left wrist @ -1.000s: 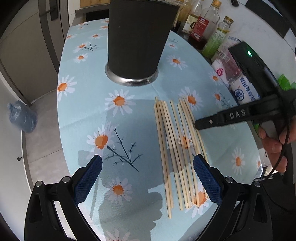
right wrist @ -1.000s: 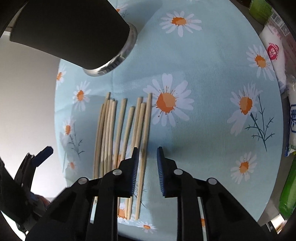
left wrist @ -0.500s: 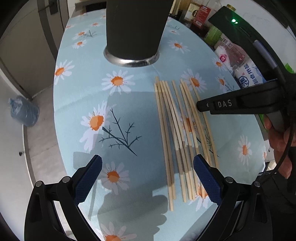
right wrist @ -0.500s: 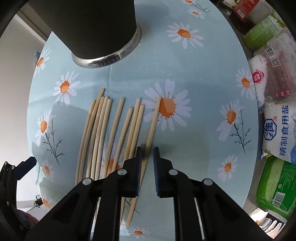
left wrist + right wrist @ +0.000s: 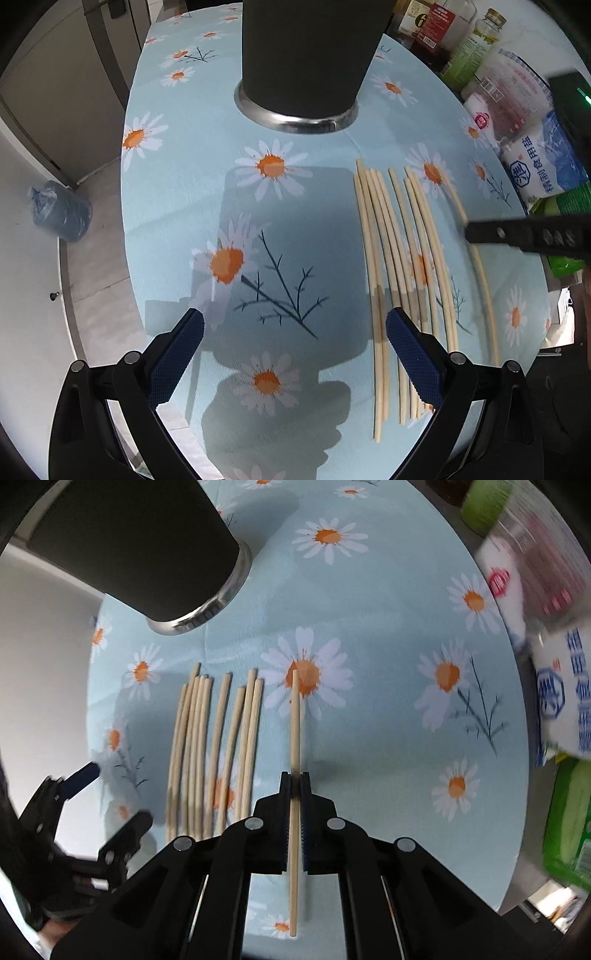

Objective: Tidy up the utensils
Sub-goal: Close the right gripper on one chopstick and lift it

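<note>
Right gripper (image 5: 294,779) just clenched on one chopstick (image 5: 294,716), pulled apart from the row (image 5: 214,749) beside it

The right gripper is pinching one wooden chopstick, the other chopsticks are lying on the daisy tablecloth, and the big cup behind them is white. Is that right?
Not quite: the big cup is black with a shiny metal base, not white, as the right wrist view shows. The rest holds: the right gripper has just closed its jaws on one wooden chopstick, and the other chopsticks lie on the daisy tablecloth.
</note>
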{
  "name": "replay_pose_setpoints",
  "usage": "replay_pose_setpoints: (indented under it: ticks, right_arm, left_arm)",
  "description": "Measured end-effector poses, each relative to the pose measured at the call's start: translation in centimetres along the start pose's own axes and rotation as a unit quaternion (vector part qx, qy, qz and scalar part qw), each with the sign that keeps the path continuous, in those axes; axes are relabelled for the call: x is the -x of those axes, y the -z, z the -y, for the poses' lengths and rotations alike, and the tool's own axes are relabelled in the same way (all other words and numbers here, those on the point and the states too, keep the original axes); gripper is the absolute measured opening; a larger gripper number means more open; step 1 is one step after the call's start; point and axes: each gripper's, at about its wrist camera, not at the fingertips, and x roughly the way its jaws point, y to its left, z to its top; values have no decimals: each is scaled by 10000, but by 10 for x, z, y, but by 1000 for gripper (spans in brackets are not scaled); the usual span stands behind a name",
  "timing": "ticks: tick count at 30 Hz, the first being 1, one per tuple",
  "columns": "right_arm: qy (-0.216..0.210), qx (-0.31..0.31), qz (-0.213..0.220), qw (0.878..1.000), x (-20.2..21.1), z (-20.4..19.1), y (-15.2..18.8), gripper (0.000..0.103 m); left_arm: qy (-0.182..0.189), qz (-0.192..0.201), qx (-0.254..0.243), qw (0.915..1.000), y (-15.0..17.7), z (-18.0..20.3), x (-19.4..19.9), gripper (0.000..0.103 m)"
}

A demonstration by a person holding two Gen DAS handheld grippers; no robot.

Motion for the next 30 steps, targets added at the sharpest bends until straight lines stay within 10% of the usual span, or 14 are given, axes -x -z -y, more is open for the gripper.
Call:
replay_pose_setpoints:
  ticks: [30]
  right_arm:
    - [-690,-483,88,9964,37,35,49,5]
  left_arm:
    - [-595,-543,-289,9963,-42,22,-37,96]
